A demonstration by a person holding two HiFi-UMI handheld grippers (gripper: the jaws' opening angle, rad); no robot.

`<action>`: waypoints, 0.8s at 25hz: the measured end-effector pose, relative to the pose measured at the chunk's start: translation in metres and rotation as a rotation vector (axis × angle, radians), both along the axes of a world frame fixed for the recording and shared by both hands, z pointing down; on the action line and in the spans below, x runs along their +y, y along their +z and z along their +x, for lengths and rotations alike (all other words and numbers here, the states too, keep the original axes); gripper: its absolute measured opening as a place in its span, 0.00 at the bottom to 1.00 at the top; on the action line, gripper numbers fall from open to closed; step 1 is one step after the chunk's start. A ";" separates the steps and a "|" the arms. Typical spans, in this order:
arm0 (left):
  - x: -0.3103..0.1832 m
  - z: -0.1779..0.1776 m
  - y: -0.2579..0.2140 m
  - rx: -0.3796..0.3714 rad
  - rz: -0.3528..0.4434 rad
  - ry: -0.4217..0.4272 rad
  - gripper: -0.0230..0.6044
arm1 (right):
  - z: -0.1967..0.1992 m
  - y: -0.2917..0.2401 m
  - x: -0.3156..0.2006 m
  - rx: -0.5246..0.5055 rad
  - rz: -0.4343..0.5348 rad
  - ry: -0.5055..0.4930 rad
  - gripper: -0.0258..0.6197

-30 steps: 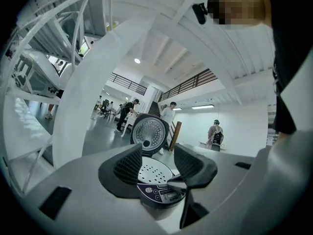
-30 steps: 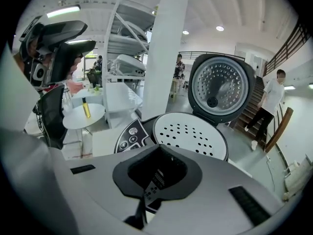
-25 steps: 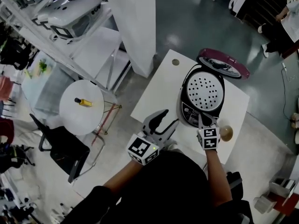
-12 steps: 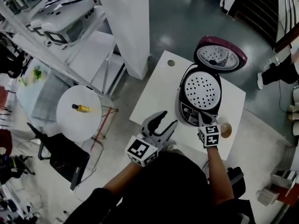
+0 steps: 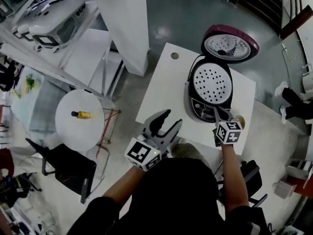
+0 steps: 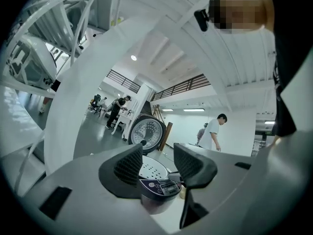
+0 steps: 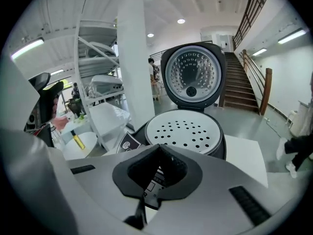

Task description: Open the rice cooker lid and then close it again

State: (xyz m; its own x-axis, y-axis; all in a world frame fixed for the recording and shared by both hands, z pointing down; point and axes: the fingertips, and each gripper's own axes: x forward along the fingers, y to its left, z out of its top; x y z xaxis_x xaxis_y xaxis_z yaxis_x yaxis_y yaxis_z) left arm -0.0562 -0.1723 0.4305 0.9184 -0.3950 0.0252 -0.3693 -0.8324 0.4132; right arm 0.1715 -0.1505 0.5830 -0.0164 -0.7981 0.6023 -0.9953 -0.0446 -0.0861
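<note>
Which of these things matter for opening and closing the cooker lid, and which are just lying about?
For the job: rice cooker, its raised lid, shut right gripper, open left gripper.
Lying about: yellow bottle, round table, black chair.

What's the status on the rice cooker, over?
Left gripper open, empty. Right gripper shut, by cooker front. Rice cooker lid up. Nothing in lid's path.
</note>
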 end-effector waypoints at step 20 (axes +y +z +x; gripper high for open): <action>-0.088 0.107 -0.081 0.023 0.132 0.119 0.32 | 0.019 -0.048 0.020 -0.114 0.159 0.079 0.04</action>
State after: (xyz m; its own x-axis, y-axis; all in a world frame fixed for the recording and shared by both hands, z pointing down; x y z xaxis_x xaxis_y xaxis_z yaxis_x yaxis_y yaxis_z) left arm 0.0505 -0.2602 0.3499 0.9584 -0.2823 -0.0411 -0.2571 -0.9171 0.3048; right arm 0.1902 -0.1304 0.5346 -0.0114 -0.8843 0.4668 -0.9726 -0.0986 -0.2105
